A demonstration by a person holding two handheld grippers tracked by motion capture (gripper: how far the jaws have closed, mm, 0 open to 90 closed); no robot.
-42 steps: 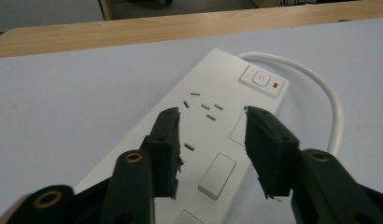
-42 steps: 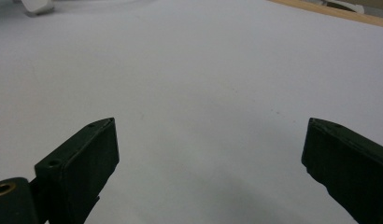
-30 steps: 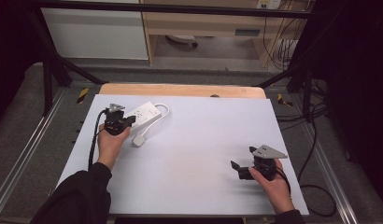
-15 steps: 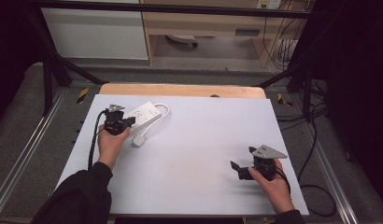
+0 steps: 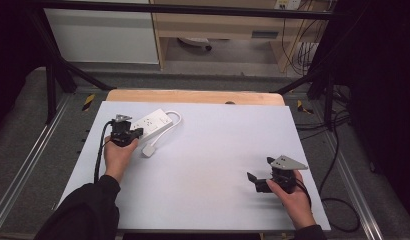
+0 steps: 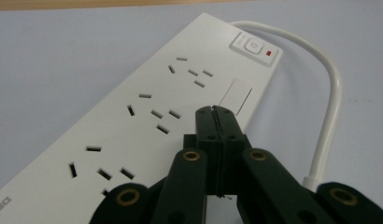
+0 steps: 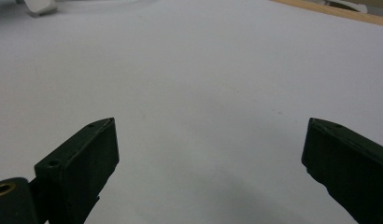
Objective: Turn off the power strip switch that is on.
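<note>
power strip (image 5: 152,124) lies on the far-left part of the counter (image 5: 213,165), directly under and ahead of the left hand-held gripper (image 5: 129,135). its long axis runs diagonally, from the near-left end by that gripper to the far-right end where the switch sits. the left hand (image 5: 118,152) is by far the nearer; the right hand-held gripper (image 5: 253,180) rests well apart, at the near-right of the counter.

counter: flat, covered in a smooth matte pale-grey sheet, with a wooden edge showing at the far side.

power strip: a long, flat, rectangular body of glossy white hard plastic with rounded corners. in the left gripper view its top face (image 6: 147,121) carries rows of slotted sockets along the axis.

cord (image 6: 330,107): round, white, flexible; it leaves the switch end and loops back toward the near side, ending in a white plug (image 5: 149,150) lying just beside the strip.

left hand-held gripper (image 6: 214,112): jaws pressed together with nothing between them, tips hovering over or resting on the strip's top face just short of a blank rectangular panel; contact cannot be confirmed.

right hand-held gripper (image 7: 210,140): jaws spread wide, holding nothing, over bare counter.

switch (image 6: 253,45): a small square rocker with a red indicator beside it, lying further along the axis from the closed tips.
</note>
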